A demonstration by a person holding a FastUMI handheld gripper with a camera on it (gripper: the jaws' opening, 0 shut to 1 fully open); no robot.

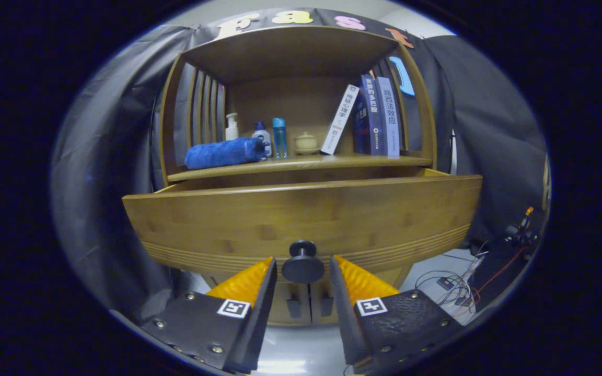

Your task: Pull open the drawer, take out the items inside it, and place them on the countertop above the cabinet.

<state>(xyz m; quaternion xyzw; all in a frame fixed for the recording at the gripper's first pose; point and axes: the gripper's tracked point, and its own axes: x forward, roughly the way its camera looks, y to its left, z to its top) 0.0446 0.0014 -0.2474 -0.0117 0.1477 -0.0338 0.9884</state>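
The wooden cabinet's drawer (301, 214) stands pulled out toward me, its wide front panel just ahead of my fingers. Its round dark knob (303, 267) sits between my fingertips, with a thin gap on each side. My gripper (303, 260) is open around the knob and not pressing on it. The front panel hides the drawer's inside, so I cannot see any items in it. Above the drawer runs the countertop (343, 161). A rolled blue towel (225, 152) lies on its left part.
Behind the towel stand a white pump bottle (232, 127), a small white bottle (261, 137) and a blue bottle (279, 137). A lidded cup (306, 142) and several books (374, 117) fill the middle and right. Two lower doors (309, 305) are below the drawer. Cables (463, 284) lie on the floor to the right.
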